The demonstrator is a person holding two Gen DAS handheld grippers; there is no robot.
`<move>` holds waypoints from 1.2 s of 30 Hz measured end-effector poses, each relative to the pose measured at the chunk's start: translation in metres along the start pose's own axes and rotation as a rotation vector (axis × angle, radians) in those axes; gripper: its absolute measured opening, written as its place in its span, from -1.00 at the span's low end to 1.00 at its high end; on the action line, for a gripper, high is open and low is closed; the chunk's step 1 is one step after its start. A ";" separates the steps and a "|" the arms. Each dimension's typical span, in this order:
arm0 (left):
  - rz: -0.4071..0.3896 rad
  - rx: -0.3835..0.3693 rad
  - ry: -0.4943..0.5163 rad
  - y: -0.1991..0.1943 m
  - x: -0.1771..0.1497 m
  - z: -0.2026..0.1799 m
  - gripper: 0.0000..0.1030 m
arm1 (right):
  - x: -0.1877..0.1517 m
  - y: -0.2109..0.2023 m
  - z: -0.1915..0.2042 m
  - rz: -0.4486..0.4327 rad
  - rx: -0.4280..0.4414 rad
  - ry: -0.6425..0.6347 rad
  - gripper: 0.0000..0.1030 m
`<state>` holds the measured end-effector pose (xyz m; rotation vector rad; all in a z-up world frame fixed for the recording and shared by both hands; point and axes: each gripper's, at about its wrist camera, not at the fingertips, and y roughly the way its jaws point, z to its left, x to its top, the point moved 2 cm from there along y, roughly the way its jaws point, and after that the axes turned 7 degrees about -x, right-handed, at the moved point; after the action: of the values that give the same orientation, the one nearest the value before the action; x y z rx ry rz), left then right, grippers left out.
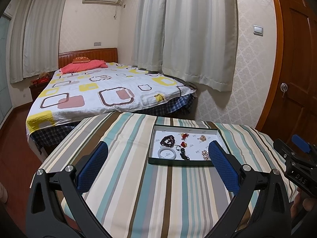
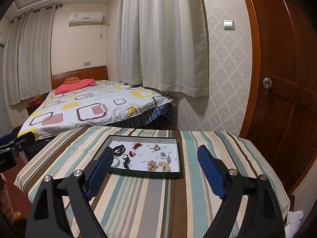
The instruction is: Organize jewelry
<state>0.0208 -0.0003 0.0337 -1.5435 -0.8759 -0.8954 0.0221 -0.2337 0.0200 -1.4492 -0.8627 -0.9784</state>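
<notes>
Both pairs of jaws are standing wide apart and holding nothing. I am carrying my left gripper (image 1: pixel 158 160) and my right gripper (image 2: pixel 155 168) above the near part of the counter (image 2: pixel 158 198), which is wearing a striped cloth, and I am aiming both at a shallow dark-rimmed tray (image 2: pixel 177 154) lying flat toward the far edge.

All the jewelry is sitting inside that tray, spread apart on its pale lining rather than heaped, which I judge is keeping each piece easy to single out. A dark beaded bracelet (image 1: pixel 168 140) is resting at the far left, a pale bangle (image 1: pixel 168 153) just nearer, and a dark tasselled piece (image 1: pixel 183 154) beside the bangle. Red ornaments (image 2: pixel 137 145) are lying toward the middle. On the right side a gold-toned brooch (image 2: pixel 156 147), a silver ring (image 2: pixel 162 155), a pink floral brooch (image 2: pixel 152 164) and a cream cluster (image 2: pixel 164 166) are sitting close together.

No piece is lying loose on the cloth. This fits either a tray already sorted or one awaiting rearranging within it; I cannot tell which.

Beyond the counter a bed (image 2: pixel 95 103) is filling the room.
</notes>
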 end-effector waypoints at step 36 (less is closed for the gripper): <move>0.095 0.009 -0.009 0.060 -0.015 0.022 0.92 | -0.023 0.038 -0.005 0.066 -0.003 0.010 0.64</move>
<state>0.0699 0.0121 -0.0084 -1.5698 -0.8053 -0.8156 0.0473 -0.2422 -0.0153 -1.4650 -0.8015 -0.9379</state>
